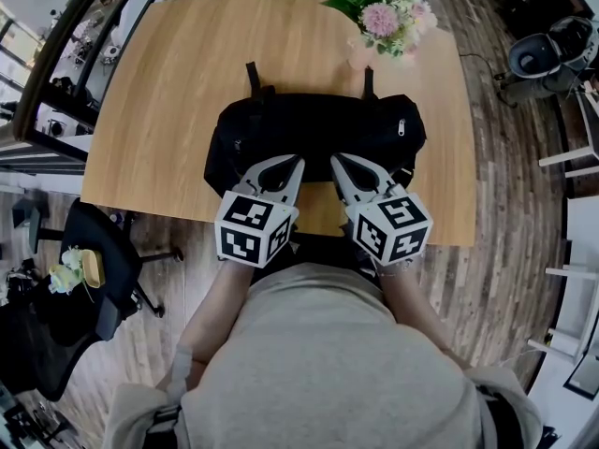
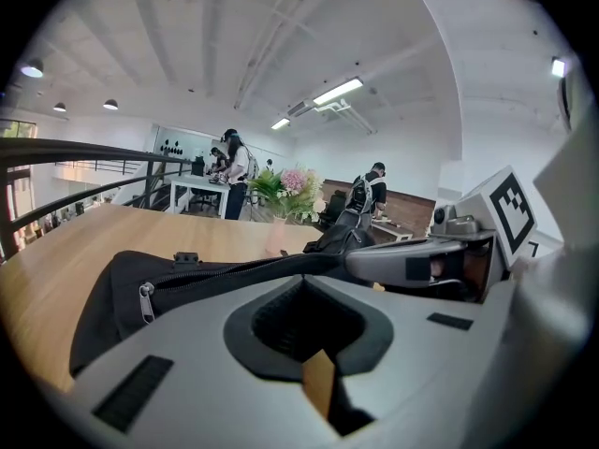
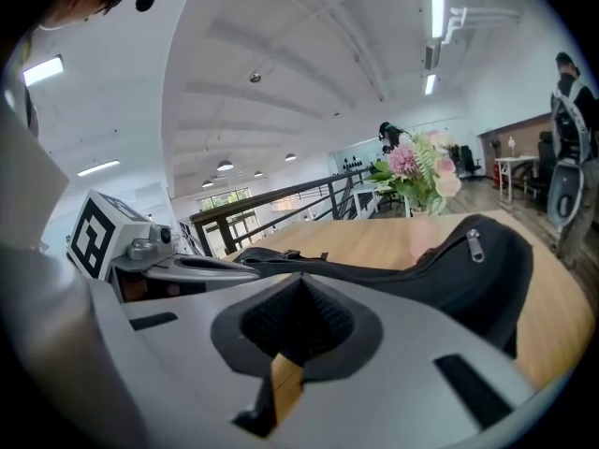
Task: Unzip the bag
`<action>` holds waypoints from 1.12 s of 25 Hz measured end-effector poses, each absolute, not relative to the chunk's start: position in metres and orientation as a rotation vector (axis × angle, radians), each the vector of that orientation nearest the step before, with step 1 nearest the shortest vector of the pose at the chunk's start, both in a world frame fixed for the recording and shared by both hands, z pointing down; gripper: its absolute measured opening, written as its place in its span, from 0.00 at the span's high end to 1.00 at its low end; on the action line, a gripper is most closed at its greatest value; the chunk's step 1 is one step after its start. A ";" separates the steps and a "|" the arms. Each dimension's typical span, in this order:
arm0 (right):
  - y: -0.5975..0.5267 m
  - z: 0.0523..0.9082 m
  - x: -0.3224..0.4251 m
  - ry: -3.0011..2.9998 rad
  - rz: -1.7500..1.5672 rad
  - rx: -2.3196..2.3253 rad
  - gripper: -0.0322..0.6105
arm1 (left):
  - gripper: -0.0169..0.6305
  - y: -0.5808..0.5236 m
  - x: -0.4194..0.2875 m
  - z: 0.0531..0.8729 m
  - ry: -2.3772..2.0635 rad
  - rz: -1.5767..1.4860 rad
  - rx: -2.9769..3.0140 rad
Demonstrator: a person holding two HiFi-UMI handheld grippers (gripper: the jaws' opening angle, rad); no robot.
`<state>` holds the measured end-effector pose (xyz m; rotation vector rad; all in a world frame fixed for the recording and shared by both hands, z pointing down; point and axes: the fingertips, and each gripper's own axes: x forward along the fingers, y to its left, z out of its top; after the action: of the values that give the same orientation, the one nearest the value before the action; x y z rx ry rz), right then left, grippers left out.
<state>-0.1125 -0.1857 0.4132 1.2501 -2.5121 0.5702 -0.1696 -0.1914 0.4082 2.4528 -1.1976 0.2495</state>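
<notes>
On the table (image 1: 168,110), my left gripper (image 1: 299,161) and right gripper (image 1: 334,159), both pressed together, should brace the bag (image 1: 318,124) and pinch the zip pull (image 1: 401,127).

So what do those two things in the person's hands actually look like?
The left claw and right claw are pale grey plastic, tapering to a point, with dark ribbed pads inside. Behind each sits a white cube printed with black square markers. The person wears a light grey top.
</notes>
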 end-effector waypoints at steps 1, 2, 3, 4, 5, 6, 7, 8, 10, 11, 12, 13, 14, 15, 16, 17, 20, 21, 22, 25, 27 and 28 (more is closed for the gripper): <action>-0.186 0.413 -0.112 -2.513 0.584 1.252 0.94 | 0.95 -0.192 -0.170 0.408 -1.199 0.245 2.451; -0.187 0.413 -0.111 -2.513 0.590 1.254 0.94 | 0.95 -0.192 -0.170 0.408 -1.200 0.244 2.449; -0.187 0.413 -0.110 -2.513 0.591 1.253 0.94 | 0.95 -0.192 -0.171 0.408 -1.200 0.245 2.447; -0.187 0.413 -0.110 -2.513 0.592 1.250 0.94 | 0.95 -0.193 -0.171 0.409 -1.200 0.247 2.444; -0.186 0.414 -0.111 -2.513 0.593 1.244 0.94 | 0.95 -0.193 -0.171 0.409 -1.198 0.247 2.440; -0.186 0.414 -0.111 -2.513 0.594 1.238 0.94 | 0.95 -0.193 -0.172 0.410 -1.197 0.245 2.435; -0.185 0.415 -0.112 -2.512 0.593 1.233 0.94 | 0.95 -0.193 -0.172 0.411 -1.196 0.244 2.430; -0.185 0.416 -0.113 -2.511 0.591 1.229 0.94 | 0.95 -0.193 -0.173 0.412 -1.195 0.243 2.424; -0.184 0.416 -0.114 -2.511 0.588 1.226 0.94 | 0.95 -0.192 -0.174 0.413 -1.196 0.240 2.417; -0.184 0.416 -0.114 -2.511 0.589 1.225 0.94 | 0.95 -0.192 -0.175 0.413 -1.196 0.238 2.414; -0.184 0.416 -0.114 -2.513 0.591 1.224 0.94 | 0.95 -0.192 -0.175 0.413 -1.196 0.236 2.413; -0.184 0.416 -0.115 -2.513 0.592 1.223 0.94 | 0.95 -0.191 -0.175 0.413 -1.194 0.235 2.412; -0.184 0.415 -0.115 -2.514 0.592 1.222 0.94 | 0.95 -0.191 -0.175 0.413 -1.190 0.234 2.412; -0.184 0.415 -0.115 -2.513 0.588 1.221 0.94 | 0.95 -0.191 -0.174 0.413 -1.187 0.235 2.414; -0.184 0.415 -0.115 -2.512 0.584 1.220 0.94 | 0.95 -0.190 -0.174 0.413 -1.183 0.236 2.416; -0.184 0.415 -0.116 -2.512 0.581 1.218 0.94 | 0.95 -0.190 -0.173 0.414 -1.181 0.238 2.418; -0.183 0.414 -0.117 -2.510 0.567 1.213 0.94 | 0.95 -0.189 -0.173 0.414 -1.177 0.240 2.422; -0.183 0.414 -0.117 -2.510 0.567 1.211 0.94 | 0.95 -0.189 -0.172 0.413 -1.175 0.239 2.423; -0.182 0.414 -0.117 -2.511 0.570 1.209 0.94 | 0.95 -0.189 -0.172 0.413 -1.173 0.238 2.423; -0.180 0.414 -0.119 -2.513 0.576 1.198 0.94 | 0.95 -0.190 -0.173 0.413 -1.179 0.235 2.424; -0.177 0.415 -0.119 -2.513 0.585 1.193 0.94 | 0.95 -0.191 -0.176 0.412 -1.197 0.226 2.421; -0.176 0.416 -0.119 -2.510 0.587 1.193 0.94 | 0.95 -0.192 -0.177 0.411 -1.202 0.223 2.418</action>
<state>-0.1192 -0.1756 0.4161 1.1925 -2.5104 0.5872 -0.1774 -0.1917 0.4112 2.4179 -1.2017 0.2230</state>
